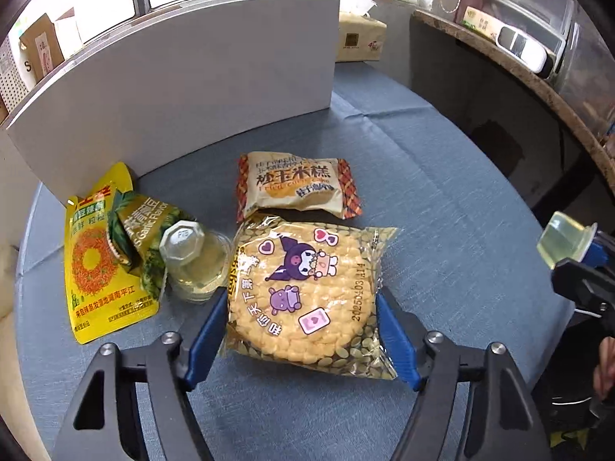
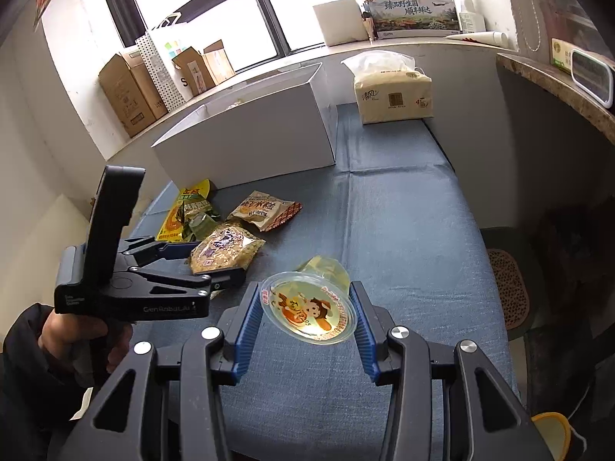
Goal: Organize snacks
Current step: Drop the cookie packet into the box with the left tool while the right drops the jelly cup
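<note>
Left wrist view: left claw (image 1: 301,313) clenched on round yellow corn-cake packet (image 1: 307,294), near tall white cardboard box (image 1: 173,88); right claw (image 2: 305,313) grips clear jelly cup (image 2: 311,307), farther from box, over blue-clothed table (image 2: 403,230).

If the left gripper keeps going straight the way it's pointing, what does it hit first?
The left gripper already straddles the round rice cracker pack; straight on, it probably meets the corn cake packet next.

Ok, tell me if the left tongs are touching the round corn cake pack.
Touching: the left wrist view shows both blue pads of the left tongs pressing the round corn cake pack's sides.
</note>
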A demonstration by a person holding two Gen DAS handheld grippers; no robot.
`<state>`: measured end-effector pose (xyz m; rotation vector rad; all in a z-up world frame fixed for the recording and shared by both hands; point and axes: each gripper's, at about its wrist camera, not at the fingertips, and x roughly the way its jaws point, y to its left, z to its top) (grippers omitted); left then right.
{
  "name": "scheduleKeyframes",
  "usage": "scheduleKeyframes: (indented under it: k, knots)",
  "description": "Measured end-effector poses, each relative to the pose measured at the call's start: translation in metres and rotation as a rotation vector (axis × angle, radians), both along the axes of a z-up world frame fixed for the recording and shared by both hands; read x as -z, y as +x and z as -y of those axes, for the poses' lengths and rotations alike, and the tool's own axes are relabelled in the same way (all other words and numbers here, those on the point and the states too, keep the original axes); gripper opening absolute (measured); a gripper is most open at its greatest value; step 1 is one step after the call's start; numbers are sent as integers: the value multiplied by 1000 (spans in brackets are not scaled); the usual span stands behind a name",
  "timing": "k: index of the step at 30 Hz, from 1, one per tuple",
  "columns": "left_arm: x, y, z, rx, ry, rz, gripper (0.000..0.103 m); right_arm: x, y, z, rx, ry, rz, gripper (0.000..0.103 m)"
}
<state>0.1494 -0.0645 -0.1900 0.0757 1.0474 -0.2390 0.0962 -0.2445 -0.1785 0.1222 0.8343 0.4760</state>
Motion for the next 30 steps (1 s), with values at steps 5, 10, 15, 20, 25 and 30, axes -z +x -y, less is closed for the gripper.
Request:
scheduleKeyframes:
  k: [5,10,15,20,25,30]
  knots:
    - [-26,-23,-18,-9,-61,53,78,-2,1,-4,-9,3,4,49]
    - [-65,-40,-40,-31,-87,138,78,-10,10,-14,-38,-4,19,49]
    - [-111,-35,-66,-58,-107,239,78,-40,32,-30,-86,35,71,49]
    - [-153,1,-89,-89,-98,335,78,-85,63,-53,-137,56,166,49]
    - [-186,51,-114,-131,-102,392,78,-128,103,-80,-180,47,244,49]
    - [-196,110,-137,-175,-126,396,78,-152,153,-104,-185,65,224,49]
